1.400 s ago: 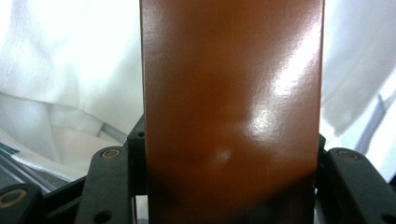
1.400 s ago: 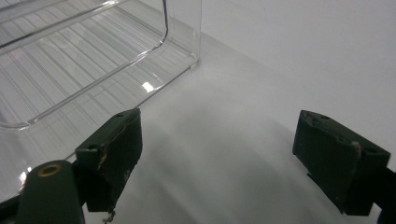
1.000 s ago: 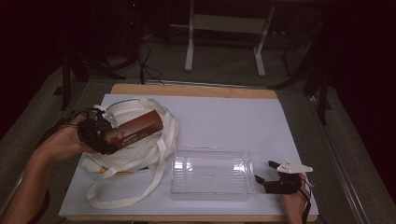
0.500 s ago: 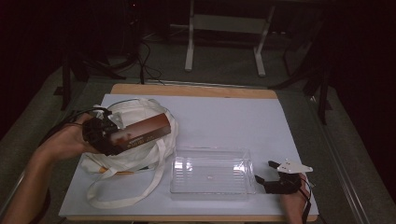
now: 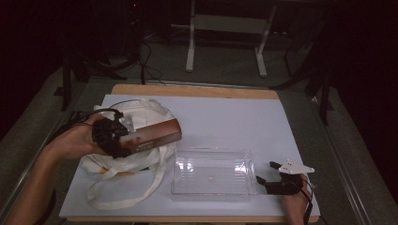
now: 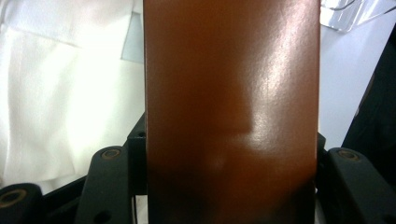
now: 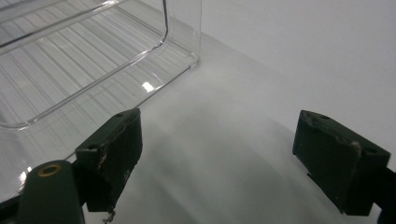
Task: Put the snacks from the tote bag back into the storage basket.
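Observation:
My left gripper [image 5: 123, 138] is shut on a long brown box [image 5: 152, 135], held above a white cloth tote bag [image 5: 136, 161] at the left of the table. In the left gripper view the brown box [image 6: 231, 107] rises between the two black jaws, with the white bag [image 6: 56, 88] behind it. A clear plastic tray [image 5: 212, 171] lies empty in the middle near the front edge. My right gripper [image 5: 266, 176] rests open on the table just right of the tray. In the right gripper view the jaws stand wide apart beside the tray's corner [image 7: 182, 42], and the right gripper [image 7: 224, 154] holds nothing.
A white sheet [image 5: 225, 117] covers the wooden table [image 5: 197, 90]. The bag's long straps [image 5: 117, 199] loop toward the front edge. Behind the table stand dark chair legs and a white frame [image 5: 225, 28] on the floor.
My left gripper has carried the brown box a little to the right and toward the tray, over the bag. The right gripper has stayed put.

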